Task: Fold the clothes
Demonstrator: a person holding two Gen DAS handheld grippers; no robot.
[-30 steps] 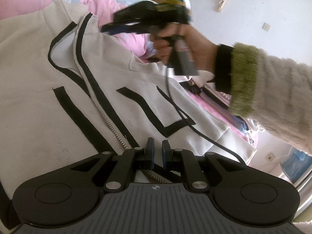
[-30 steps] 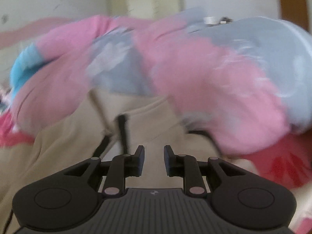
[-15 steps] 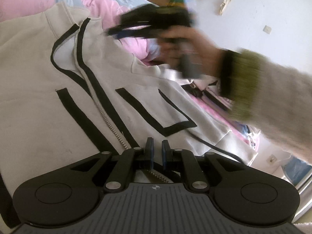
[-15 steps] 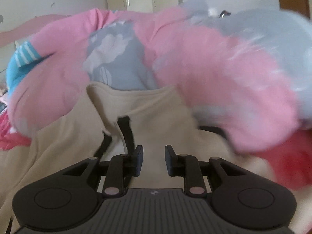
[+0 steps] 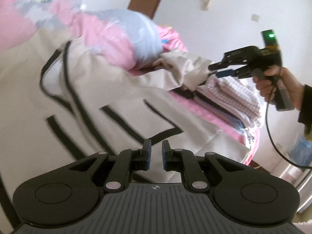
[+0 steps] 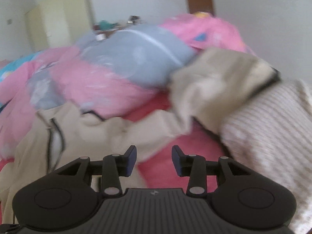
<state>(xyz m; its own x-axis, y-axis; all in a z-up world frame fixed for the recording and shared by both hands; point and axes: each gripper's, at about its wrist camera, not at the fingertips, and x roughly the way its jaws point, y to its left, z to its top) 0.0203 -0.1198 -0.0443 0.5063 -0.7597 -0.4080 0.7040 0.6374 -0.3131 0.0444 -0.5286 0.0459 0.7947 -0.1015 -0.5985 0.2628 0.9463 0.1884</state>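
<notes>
A cream jacket (image 5: 93, 89) with black trim and a zip lies spread on the bed. My left gripper (image 5: 155, 146) is at its lower hem, shut on the fabric by the zip. One sleeve (image 5: 185, 68) stretches out to the right, and its cuff (image 6: 224, 81) rests against a folded striped stack. A hand holds my right gripper (image 5: 213, 71) just off the end of that sleeve. In the right wrist view the right gripper (image 6: 154, 152) has its jaws opening with nothing between them. The jacket body (image 6: 117, 132) lies below and to the left of it.
A pink and grey-blue quilt (image 5: 120, 33) is bunched behind the jacket's collar. A stack of folded striped clothes (image 5: 234, 95) sits at the bed's right side on the pink sheet (image 6: 175, 159). A cable (image 5: 273, 140) hangs from the right gripper. A pale wardrobe (image 6: 58, 19) stands far off.
The right gripper swung from over the collar area out to the right, to the sleeve's end, and its jaws widened. The left gripper rose slightly, still on the hem.
</notes>
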